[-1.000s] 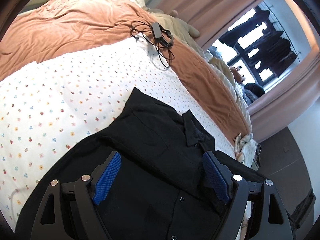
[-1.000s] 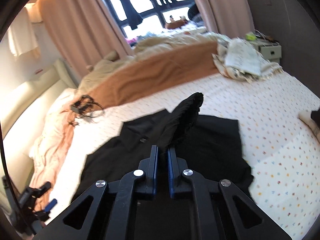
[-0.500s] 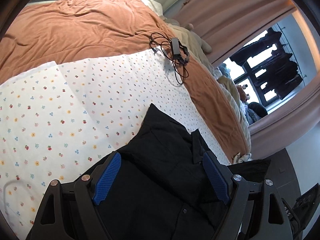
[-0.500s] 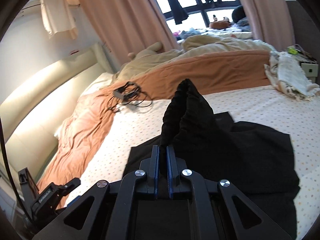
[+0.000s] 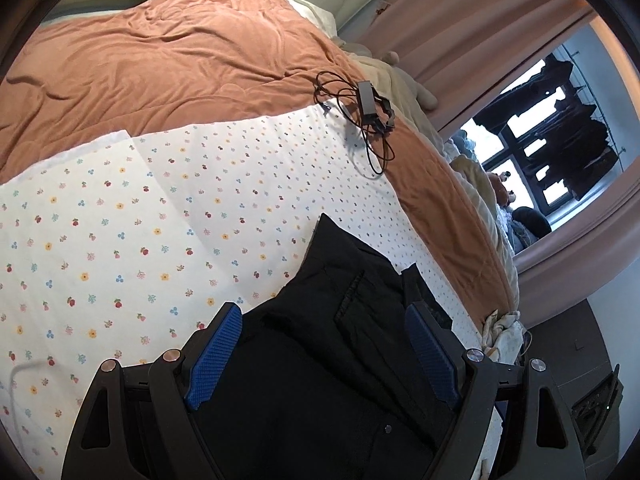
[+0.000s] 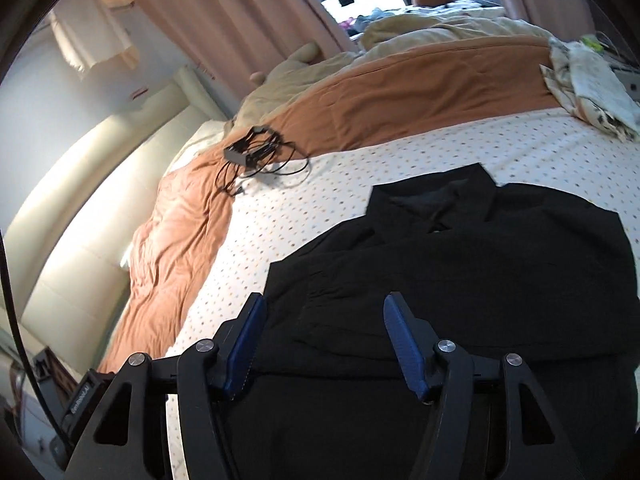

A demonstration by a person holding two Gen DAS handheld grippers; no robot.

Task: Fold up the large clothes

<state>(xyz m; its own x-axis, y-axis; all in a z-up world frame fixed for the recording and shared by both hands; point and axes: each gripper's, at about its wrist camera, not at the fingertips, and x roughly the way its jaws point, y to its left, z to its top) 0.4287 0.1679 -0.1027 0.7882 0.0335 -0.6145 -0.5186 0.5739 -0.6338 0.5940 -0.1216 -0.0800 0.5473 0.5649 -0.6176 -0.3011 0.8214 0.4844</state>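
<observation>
matte black shirt [image 6: 480, 264] lying flat on the floral-print sheet [image 5: 120, 220], a folded sleeve draped across it, right gripper [image 6: 324, 344] jaws just opened with nothing pinched, left gripper [image 5: 320, 352] spread wide above the fabric, 2 ribbed blue pads each, rumpled rust blanket [image 5: 160, 60] behind

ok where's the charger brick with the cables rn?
The charger brick with its tangled cables lies on the orange blanket, at its edge with the floral sheet, beyond the black shirt: upper centre-right in the left wrist view, upper left in the right wrist view.

One black shirt [image 6: 460, 264], one cable bundle [image 6: 256, 156], one orange blanket [image 5: 160, 64], two grippers.
</observation>
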